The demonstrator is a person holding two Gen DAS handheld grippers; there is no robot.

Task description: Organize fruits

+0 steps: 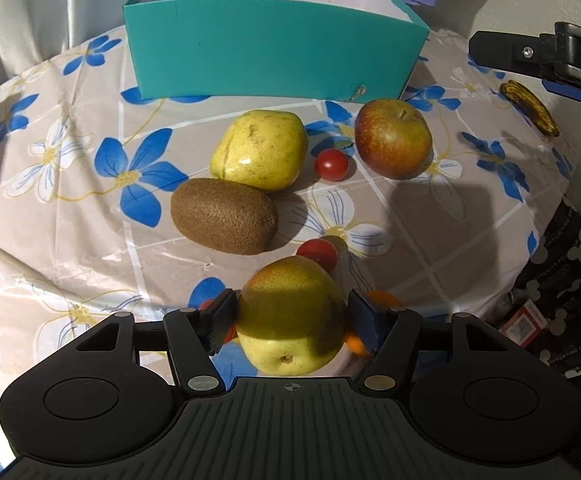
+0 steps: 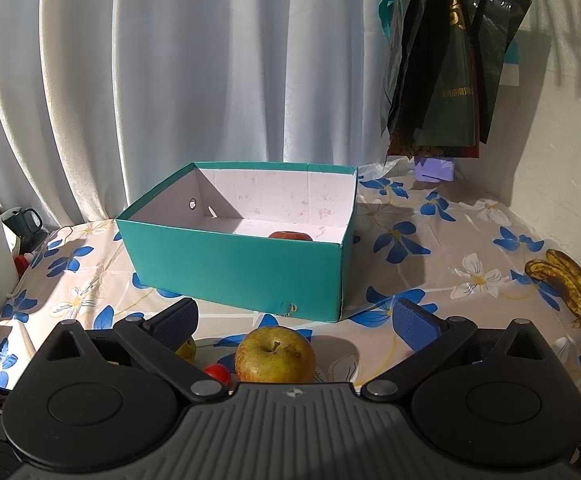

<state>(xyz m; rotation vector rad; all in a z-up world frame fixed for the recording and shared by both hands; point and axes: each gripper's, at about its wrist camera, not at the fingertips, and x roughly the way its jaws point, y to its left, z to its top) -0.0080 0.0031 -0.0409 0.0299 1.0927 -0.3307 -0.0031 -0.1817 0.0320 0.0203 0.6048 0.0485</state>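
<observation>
My left gripper (image 1: 290, 320) points down at the table, and its blue pads touch both sides of a yellow-green pear (image 1: 290, 300). Beyond it lie a kiwi (image 1: 224, 216), a yellow pear-like fruit (image 1: 260, 150), two cherry tomatoes (image 1: 331, 165) (image 1: 317, 254) and a red-green apple (image 1: 393, 138). Orange fruit (image 1: 382, 300) peeks out behind the right pad. The teal box (image 1: 274, 48) (image 2: 234, 268) stands at the back with a red apple (image 2: 289, 235) inside. My right gripper (image 2: 296, 322) hangs open above the red-green apple (image 2: 274, 354), holding nothing.
A spotted banana (image 2: 566, 280) (image 1: 530, 108) lies at the right on the floral tablecloth (image 1: 70, 200). Dark bags (image 2: 450, 60) hang on the wall behind. A white curtain backs the table, with a mug (image 2: 24, 222) at the far left. Printed bags (image 1: 562, 300) stand past the right edge.
</observation>
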